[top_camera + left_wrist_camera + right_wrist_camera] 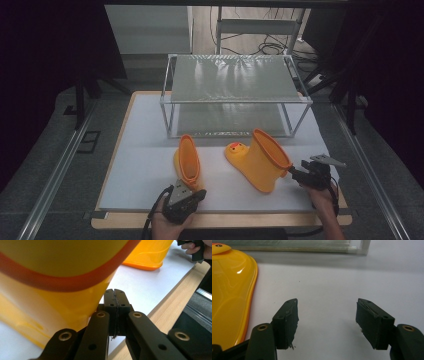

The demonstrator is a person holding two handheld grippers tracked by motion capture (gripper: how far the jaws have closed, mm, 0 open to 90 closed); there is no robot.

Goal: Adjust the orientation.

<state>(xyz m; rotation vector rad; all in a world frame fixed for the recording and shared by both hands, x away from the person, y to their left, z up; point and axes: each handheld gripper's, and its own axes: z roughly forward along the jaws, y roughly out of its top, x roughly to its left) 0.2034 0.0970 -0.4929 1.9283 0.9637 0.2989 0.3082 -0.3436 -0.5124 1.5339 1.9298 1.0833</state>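
Observation:
Two yellow rubber boots with orange rims stand on the white board. The left boot (187, 162) has its opening toward me, and my left gripper (192, 192) sits at its near side. In the left gripper view the jaws (115, 300) are pressed together, shut on nothing, just right of that boot's shaft (50, 277). The right boot (257, 160), with a duck face on its toe, stands to the right. My right gripper (295, 172) is open beside its rim. In the right gripper view the gripper (327, 320) stands wide apart over bare board, with the boot (229, 290) at its left.
A metal-framed rack (235, 95) with two mesh shelves stands at the back of the white board (145, 150); its lower edge (312, 247) lies ahead of the right gripper. The wooden table edge (220, 220) runs along the front. The other boot (147, 255) shows beyond the left gripper.

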